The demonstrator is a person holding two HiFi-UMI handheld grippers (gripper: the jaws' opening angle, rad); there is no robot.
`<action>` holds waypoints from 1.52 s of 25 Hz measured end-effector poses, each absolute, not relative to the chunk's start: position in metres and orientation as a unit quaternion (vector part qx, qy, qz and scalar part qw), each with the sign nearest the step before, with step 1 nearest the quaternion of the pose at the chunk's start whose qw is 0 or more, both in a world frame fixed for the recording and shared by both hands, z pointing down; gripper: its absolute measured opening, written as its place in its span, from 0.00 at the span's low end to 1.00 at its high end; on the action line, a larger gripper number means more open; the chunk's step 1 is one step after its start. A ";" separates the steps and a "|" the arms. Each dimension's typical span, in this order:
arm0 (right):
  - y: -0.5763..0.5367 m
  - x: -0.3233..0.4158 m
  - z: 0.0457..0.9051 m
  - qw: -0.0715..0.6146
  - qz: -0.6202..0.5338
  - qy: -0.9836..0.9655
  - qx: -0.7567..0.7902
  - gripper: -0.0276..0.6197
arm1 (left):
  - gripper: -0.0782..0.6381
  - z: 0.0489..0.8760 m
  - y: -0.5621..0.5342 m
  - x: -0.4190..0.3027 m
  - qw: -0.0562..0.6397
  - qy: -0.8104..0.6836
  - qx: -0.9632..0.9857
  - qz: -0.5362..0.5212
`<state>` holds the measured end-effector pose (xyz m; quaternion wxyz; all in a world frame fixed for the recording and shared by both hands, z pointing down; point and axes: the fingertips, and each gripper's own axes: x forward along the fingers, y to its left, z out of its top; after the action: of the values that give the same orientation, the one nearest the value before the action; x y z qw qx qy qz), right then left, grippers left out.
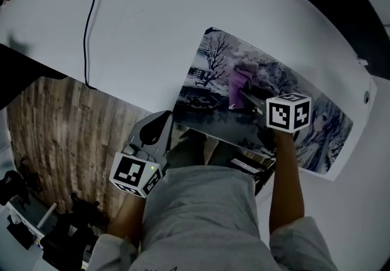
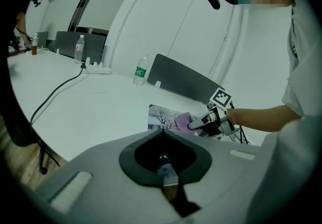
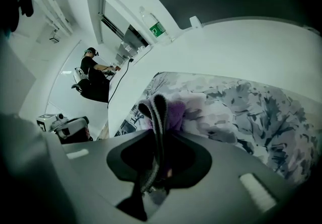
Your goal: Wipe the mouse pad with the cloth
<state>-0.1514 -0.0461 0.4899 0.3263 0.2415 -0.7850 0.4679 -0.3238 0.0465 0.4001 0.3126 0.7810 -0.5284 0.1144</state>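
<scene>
- The white table [image 1: 152,20] curves across the head view, with a black cable [image 1: 90,32] trailing over its left part.
- The mouse pad [image 1: 207,75] is a long printed sheet lying flat near the table's near edge. It looks thin and bendy, so it would likely slide or ruck under a hard push. Pressing down on a bare corner should steady it.
- The left gripper [image 1: 164,119] hangs off the table edge, just beside the pad's near left corner. Its jaws are together with nothing between them.
- The right gripper [image 3: 155,112] reaches over the pad, and its jaws are clamped on the cloth.
- The cloth [image 1: 241,78] is purple and bunched, sitting on the pad roughly at its middle. It looks soft and light, and should fold rather than resist. The pinch on one bunched fold looks a sound place to hold it, leaving the loose part to drag across the print.
</scene>
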 end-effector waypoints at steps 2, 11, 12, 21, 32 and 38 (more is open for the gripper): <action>-0.046 -0.163 0.490 0.328 0.465 -0.788 0.234 0.18 | 0.13 0.401 0.050 -0.331 0.315 -0.535 0.776 0.113; -0.049 -0.203 0.488 0.338 0.443 -0.801 0.218 0.18 | 0.13 0.402 0.058 -0.354 0.325 -0.557 0.756 0.107; -0.049 -0.207 0.488 0.339 0.441 -0.802 0.218 0.18 | 0.13 0.402 0.058 -0.355 0.326 -0.559 0.755 0.107; -0.051 -0.245 0.489 0.342 0.427 -0.812 0.205 0.18 | 0.13 0.408 0.063 -0.365 0.329 -0.570 0.747 0.098; -0.050 -0.269 0.488 0.330 0.423 -0.822 0.191 0.18 | 0.13 0.403 0.061 -0.367 0.328 -0.574 0.744 0.100; -0.043 -0.253 0.474 0.296 0.439 -0.828 0.183 0.18 | 0.13 0.400 0.054 -0.353 0.320 -0.557 0.758 0.109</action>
<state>-0.2534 -0.0429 0.4737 0.2965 0.1827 -0.8283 0.4390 -0.3527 0.0541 0.4000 0.3204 0.7583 -0.5571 0.1093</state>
